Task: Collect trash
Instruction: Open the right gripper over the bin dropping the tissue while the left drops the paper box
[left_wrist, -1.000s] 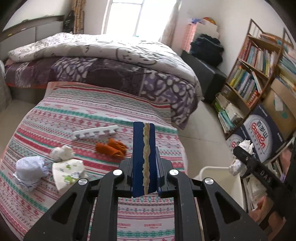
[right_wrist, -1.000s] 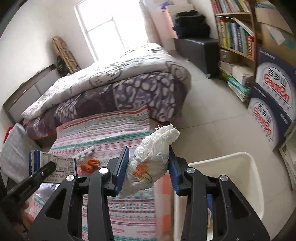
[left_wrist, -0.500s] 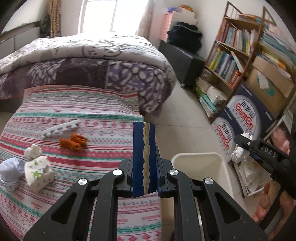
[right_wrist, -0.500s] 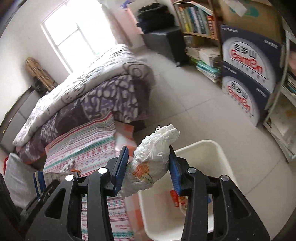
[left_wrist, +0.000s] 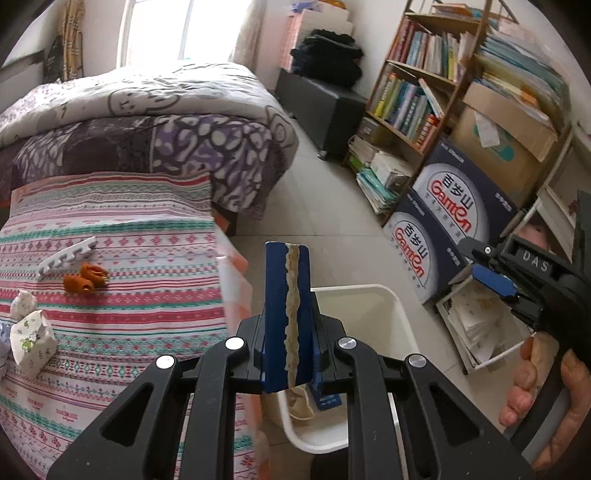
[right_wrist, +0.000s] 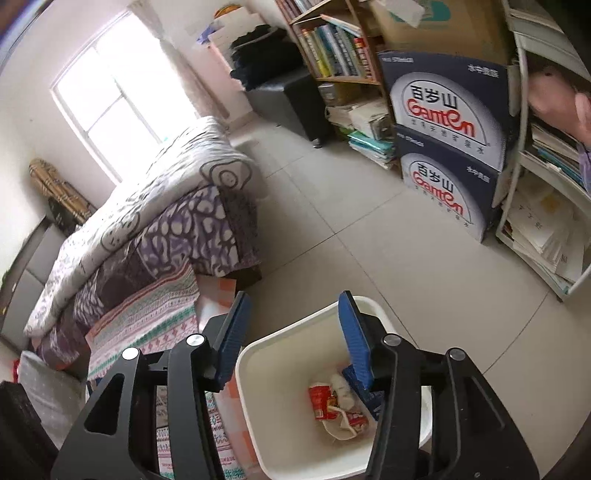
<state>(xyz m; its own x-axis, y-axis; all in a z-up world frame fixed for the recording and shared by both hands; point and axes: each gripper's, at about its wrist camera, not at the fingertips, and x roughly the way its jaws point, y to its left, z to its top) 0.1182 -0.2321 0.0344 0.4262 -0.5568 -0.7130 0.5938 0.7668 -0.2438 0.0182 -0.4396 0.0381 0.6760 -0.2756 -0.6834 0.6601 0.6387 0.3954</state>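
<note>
My left gripper (left_wrist: 287, 354) is shut on a flat blue carton (left_wrist: 287, 314), held upright over the near edge of the white trash bin (left_wrist: 384, 306). My right gripper (right_wrist: 291, 339) is open and empty above the bin (right_wrist: 258, 398); it also shows in the left wrist view (left_wrist: 491, 273). The bin holds a red wrapper (right_wrist: 323, 402), a white tissue wad (right_wrist: 341, 387) and a blue box (right_wrist: 364, 395). On the striped bed cover (left_wrist: 122, 306) lie crumpled paper wads (left_wrist: 31, 339), an orange peel (left_wrist: 85, 278) and a white foam strip (left_wrist: 66, 254).
A quilted bed (left_wrist: 155, 110) lies behind. A bookshelf (left_wrist: 424, 74), stacked blue Ganten boxes (left_wrist: 443, 236) and a white shelf with papers (right_wrist: 546, 229) line the right side. Tiled floor (right_wrist: 351, 229) lies between the bed and the boxes.
My right gripper moved over the bin and opened; the tissue wad dropped into the bin. My left gripper swung right with the blue carton toward the bin.
</note>
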